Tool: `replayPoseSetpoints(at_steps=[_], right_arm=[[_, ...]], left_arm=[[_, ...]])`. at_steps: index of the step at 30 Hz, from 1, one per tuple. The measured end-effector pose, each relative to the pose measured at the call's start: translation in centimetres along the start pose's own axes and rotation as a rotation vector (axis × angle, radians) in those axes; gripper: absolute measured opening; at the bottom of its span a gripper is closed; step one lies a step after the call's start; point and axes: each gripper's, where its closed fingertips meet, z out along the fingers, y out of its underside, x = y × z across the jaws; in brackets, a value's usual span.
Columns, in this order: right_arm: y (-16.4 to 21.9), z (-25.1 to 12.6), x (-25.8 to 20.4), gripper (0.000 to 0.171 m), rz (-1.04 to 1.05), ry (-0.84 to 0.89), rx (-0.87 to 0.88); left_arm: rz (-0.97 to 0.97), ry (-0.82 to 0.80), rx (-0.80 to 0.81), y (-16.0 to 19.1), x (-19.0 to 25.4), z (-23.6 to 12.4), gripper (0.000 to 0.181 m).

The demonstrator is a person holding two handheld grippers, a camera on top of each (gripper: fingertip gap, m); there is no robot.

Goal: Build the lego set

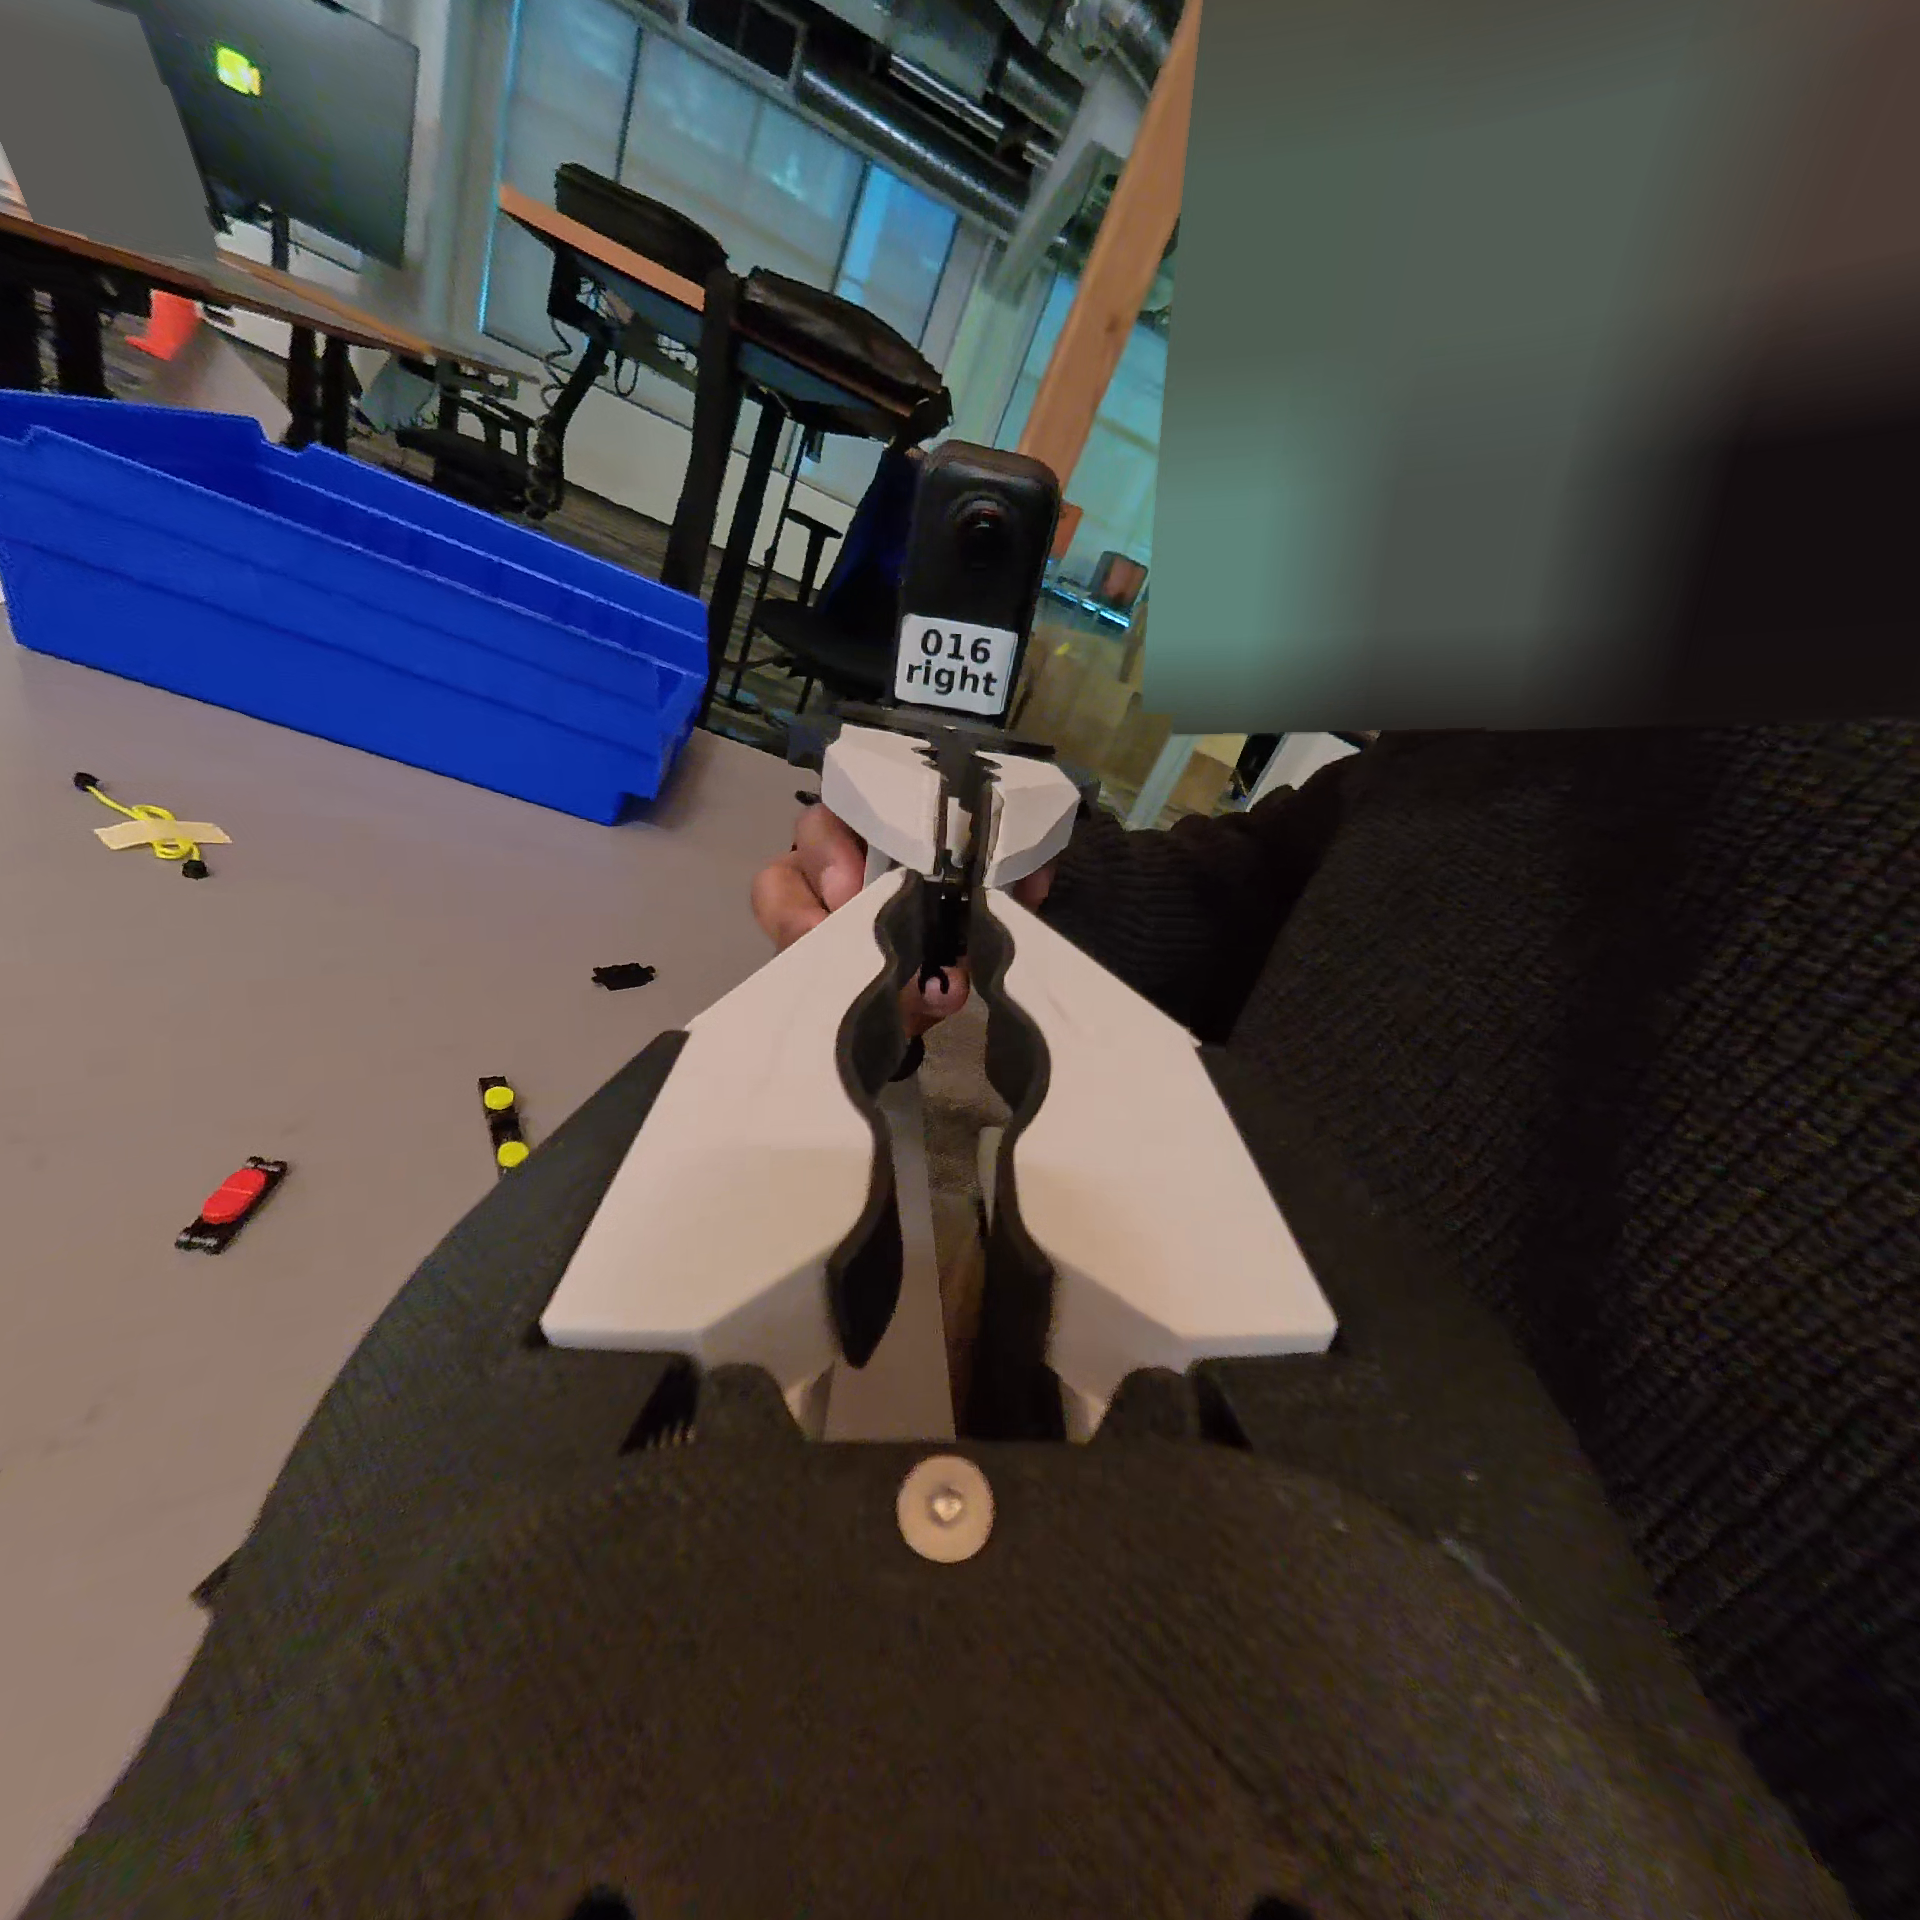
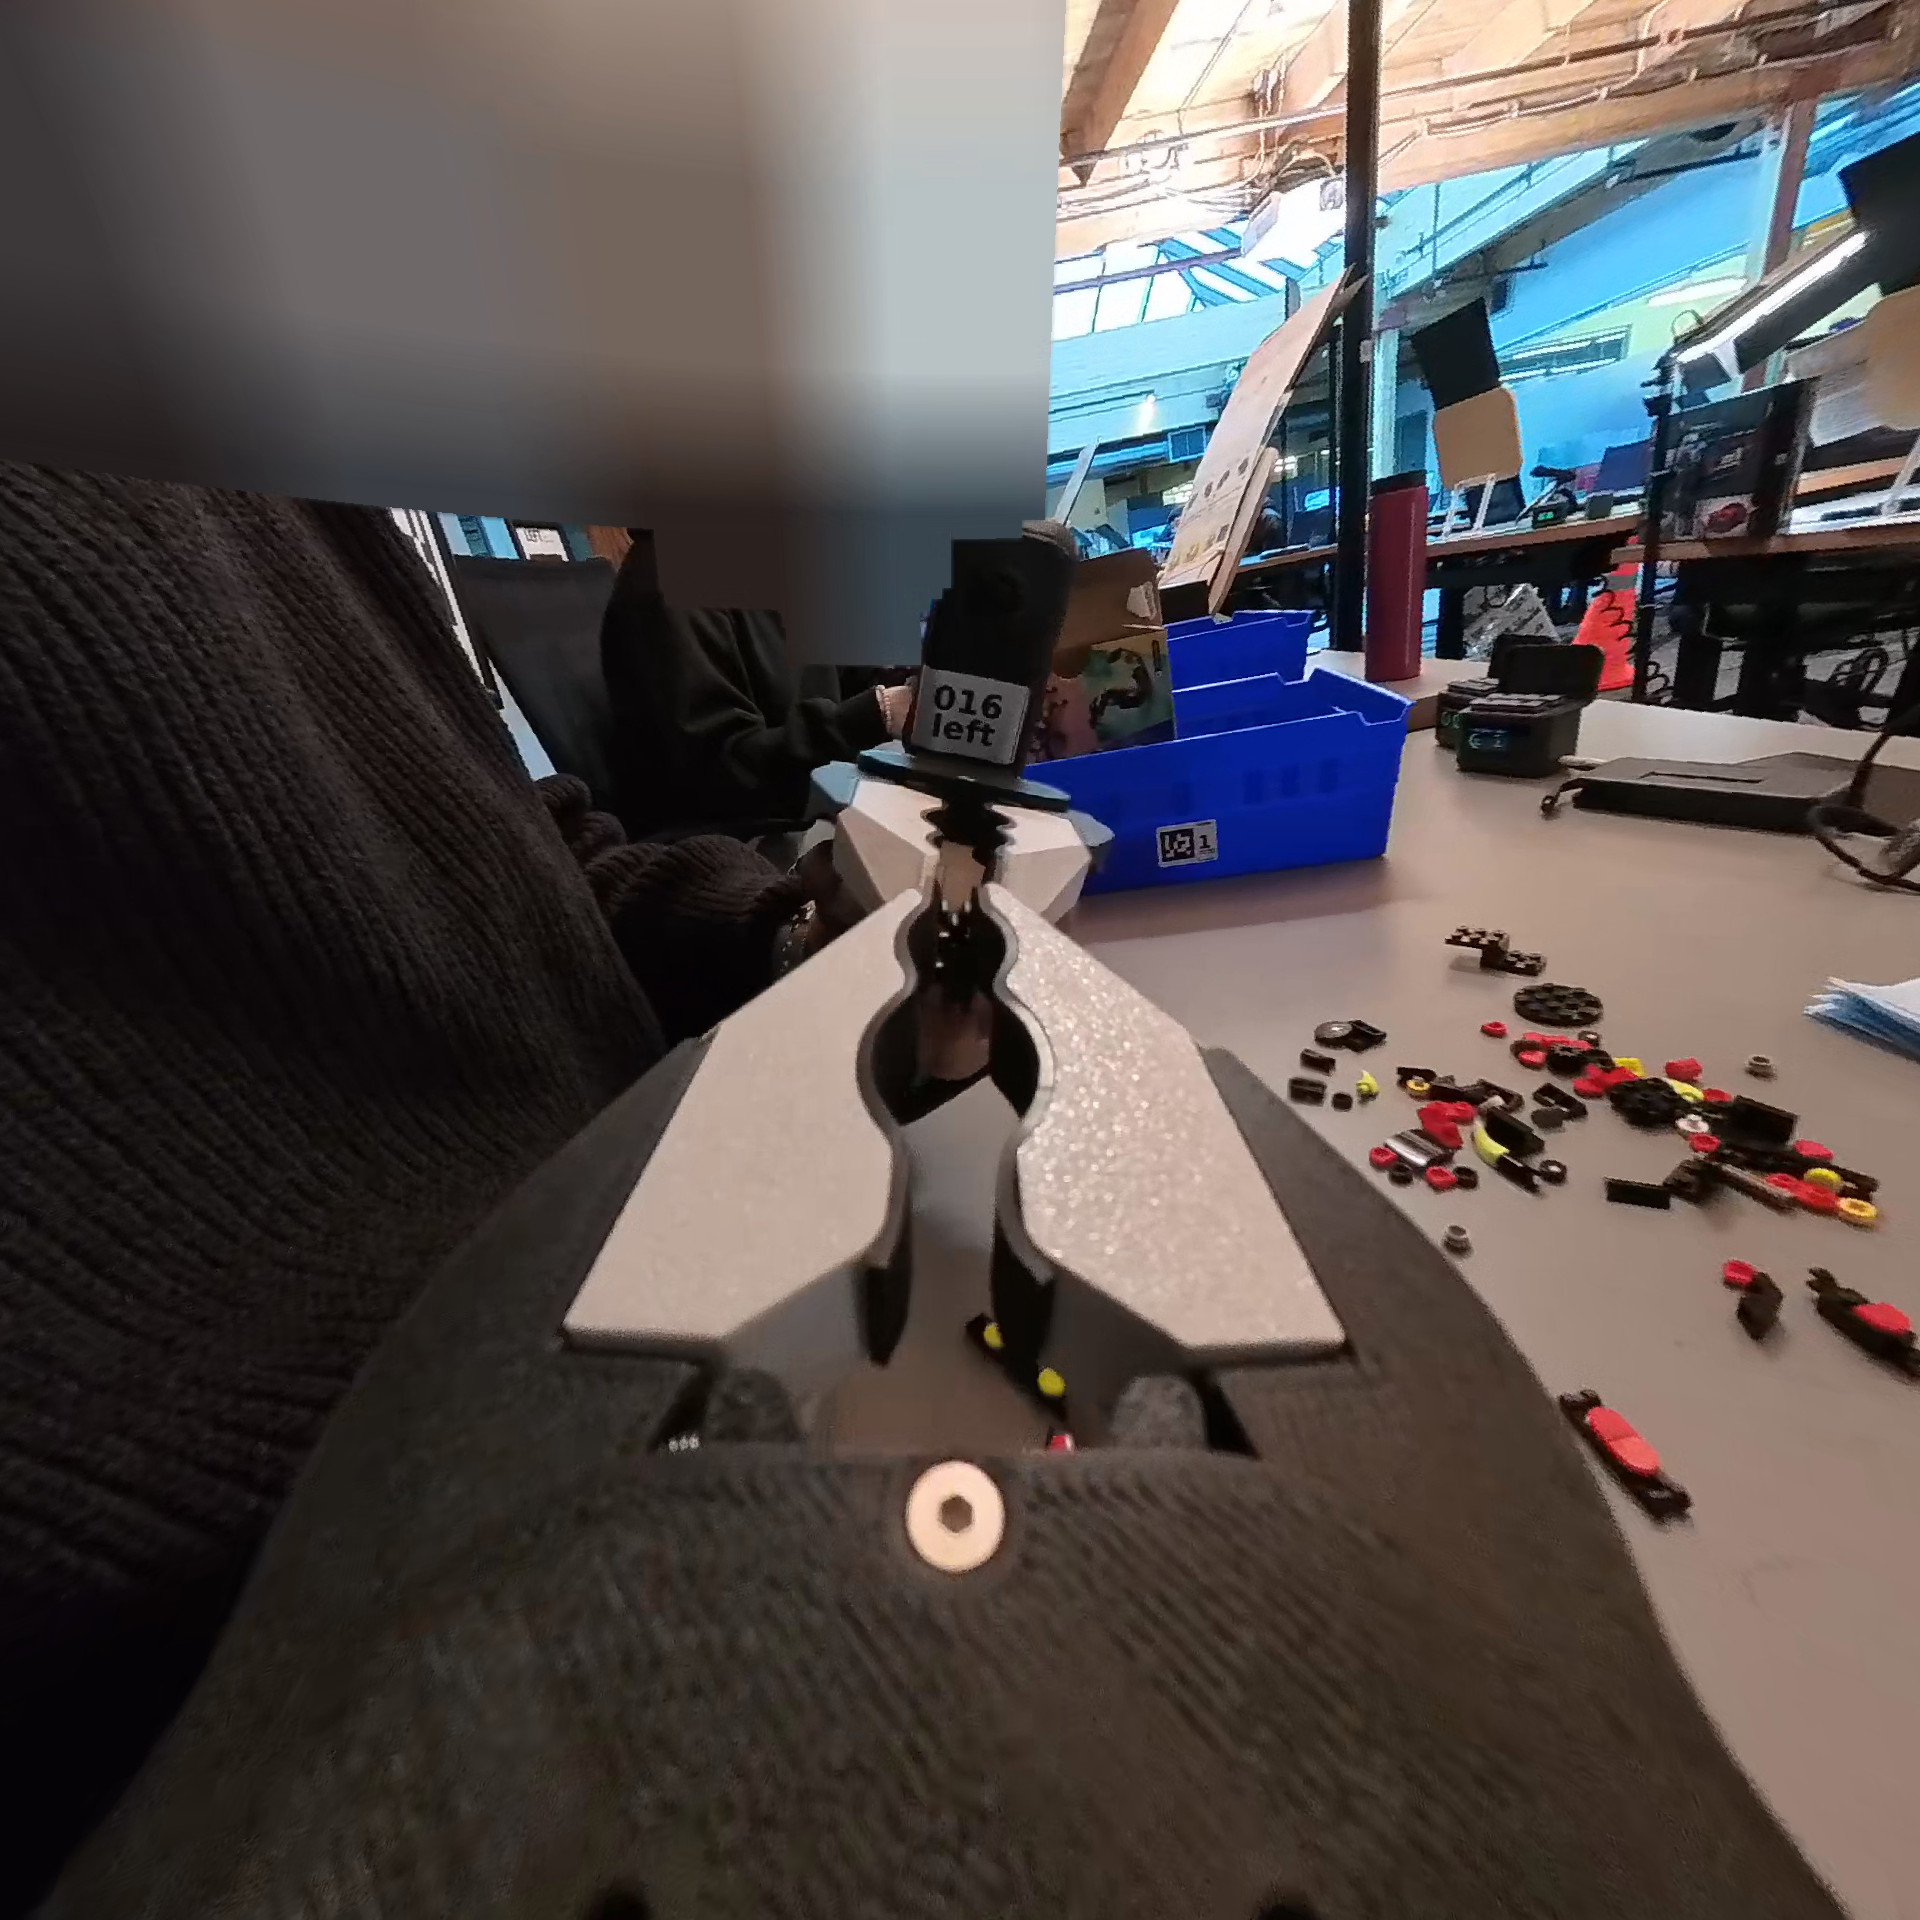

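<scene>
My left fingers (image 1: 948,909) and right fingers (image 2: 958,925) meet tip to tip above the table (image 1: 364,987), both pinching one small black piece (image 1: 940,961); loose bricks (image 2: 1621,1112) lie right of my right fingers.

left gripper (image 1: 948,940): two pale grey wedge fingers (image 1: 748,1174) showing wavy black inner pads, sitting in a rough-textured black body.
left gripper screw (image 1: 943,1507): a silver round-headed screw shining at the centre of the black body, just behind the fingers.
right gripper (image 2: 954,940): matching speckled grey fingers (image 2: 1132,1153) with black wavy pads, mounted in a black textured body.
right gripper screw (image 2: 954,1515): a silver hex-socket screw sitting behind the fingers.
camera (image 1: 982,540): a black camera standing atop the far gripper, carrying a white label.
sleeve (image 1: 1558,1039): the person is wearing a black ribbed knit, showing beside each gripper.
</scene>
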Motion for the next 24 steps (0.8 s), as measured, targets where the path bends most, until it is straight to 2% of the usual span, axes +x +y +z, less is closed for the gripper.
replayPoseSetpoints(at_steps=[3, 5, 9, 13, 16, 20, 24], right_arm=[[-0.6, -0.3, 1.6, 0.003, 0.035, 0.053, 0.020], [-1.1, -1.1, 3.0, 0.003, 0.058, 0.065, 0.021], [-3.8, -4.2, 5.8, 0.002, 0.065, 0.156, 0.097], [-4.9, -7.3, 7.5, 0.003, -0.061, 0.295, 0.043], [-5.3, -8.6, 8.0, 0.002, -0.067, 0.326, 0.047], [-5.8, -8.0, 6.7, 0.003, -0.047, 0.279, 0.061], [-5.2, -6.3, 4.3, 0.004, -0.106, 0.210, -0.028]], left_arm=[[-0.037, -0.075, 0.059, -0.7, -1.5, 0.5, 0.008], [-0.078, -0.225, 0.105, -1.1, -4.3, 0.9, 0.039], [-0.046, -0.317, 0.075, -0.7, -5.9, 0.2, 0.051], [-0.029, -0.367, 0.116, -1.3, -6.3, -1.4, 0.051], [-0.024, -0.391, 0.098, -1.0, -6.6, -1.6, 0.051], [0.023, -0.407, 0.030, 0.1, -6.0, -0.8, 0.050], [0.097, -0.447, -0.030, 1.2, -5.1, -0.3, 0.048]])
